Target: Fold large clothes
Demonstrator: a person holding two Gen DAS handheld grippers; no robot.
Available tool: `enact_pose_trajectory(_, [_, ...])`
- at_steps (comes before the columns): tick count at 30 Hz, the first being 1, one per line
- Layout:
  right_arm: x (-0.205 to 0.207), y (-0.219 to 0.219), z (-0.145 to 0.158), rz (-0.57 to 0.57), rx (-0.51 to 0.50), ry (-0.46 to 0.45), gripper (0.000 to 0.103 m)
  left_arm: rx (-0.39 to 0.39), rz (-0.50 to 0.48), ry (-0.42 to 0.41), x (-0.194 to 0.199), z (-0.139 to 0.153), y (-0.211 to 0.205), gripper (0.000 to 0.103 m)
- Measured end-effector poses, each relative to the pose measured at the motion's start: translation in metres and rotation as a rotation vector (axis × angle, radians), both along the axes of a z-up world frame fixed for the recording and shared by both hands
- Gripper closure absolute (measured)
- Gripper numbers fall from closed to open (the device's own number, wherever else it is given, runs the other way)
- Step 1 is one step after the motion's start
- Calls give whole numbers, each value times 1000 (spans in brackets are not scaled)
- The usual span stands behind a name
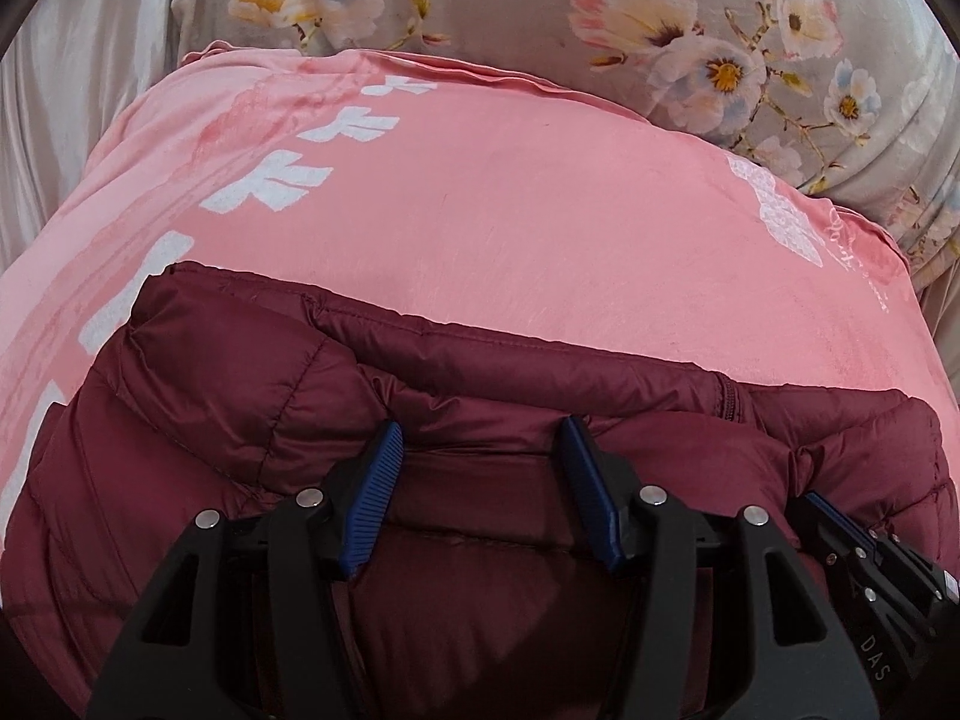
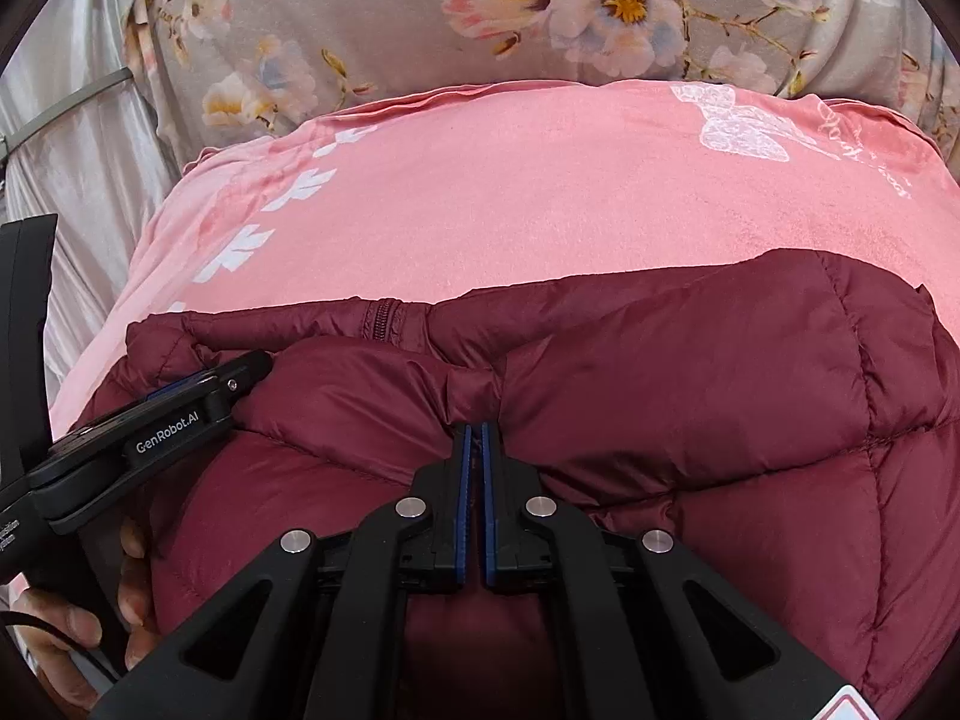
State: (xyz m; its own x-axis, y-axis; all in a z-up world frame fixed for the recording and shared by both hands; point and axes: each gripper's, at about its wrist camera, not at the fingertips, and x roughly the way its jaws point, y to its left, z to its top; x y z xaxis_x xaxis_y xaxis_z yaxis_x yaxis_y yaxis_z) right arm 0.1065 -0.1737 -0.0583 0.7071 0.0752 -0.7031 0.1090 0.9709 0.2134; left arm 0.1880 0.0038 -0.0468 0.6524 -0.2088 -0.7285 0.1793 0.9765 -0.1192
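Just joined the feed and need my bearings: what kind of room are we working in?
Most likely a bedroom, working on a bed: the maroon jacket lies on a pink blanket spread over a floral bedsheet.

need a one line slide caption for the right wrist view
Right gripper pinches a fold of the maroon puffer jacket on a pink blanket, left gripper alongside.

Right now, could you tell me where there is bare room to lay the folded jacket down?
Free: the pink blanket between the maroon jacket and the floral bedding. Crowded: the near side, where the left gripper and right gripper sit on the jacket.
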Motion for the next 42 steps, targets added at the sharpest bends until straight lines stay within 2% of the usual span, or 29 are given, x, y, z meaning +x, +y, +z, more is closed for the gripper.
enact_pose_trajectory(8, [-3,-1,0,-1,-9,-20,103,24,11,-19,-3,-4,-5,49])
enact_pose_trajectory(10, [-9,-2,6,-9,-10,-43,100,-7,7,-14,-2,-2,0,49])
enact_pose_trajectory(11, [-19,1,15,-8,-26,-65,93,-35,5,-7,-4,1,5,49])
enact_pose_trajectory(14, [-56,21,39,46,-28,-130,91,-167,30,30,-17,22,44,46])
enact_pose_trajectory(15, [-65,28,43,63,-29,-135,91,-203,45,34,-23,29,60,42])
enact_pose_trajectory(16, [-77,38,45,81,-26,-141,91,-229,70,40,-30,37,80,32])
enact_pose_trajectory(18, [-90,52,42,100,-4,-126,91,-257,128,42,-41,47,119,28])
enact_pose_trajectory(21, [-102,68,36,112,43,-110,91,-270,207,92,-53,41,168,26])
enact_pose_trajectory(24, [-112,86,29,115,36,-96,91,-332,256,169,-68,21,206,26])
enact_pose_trajectory(29, [-123,105,17,119,7,-57,91,-388,242,244,-85,-5,220,26])
enact_pose_trajectory(37, [-127,120,3,124,-108,-45,91,-371,205,214,-89,-7,209,21])
enact_pose_trajectory(39, [-127,121,1,125,-123,-41,91,-389,191,220,-87,-6,206,22])
enact_pose_trajectory(42, [-127,122,0,125,-140,-41,91,-416,168,230,-84,-4,203,33])
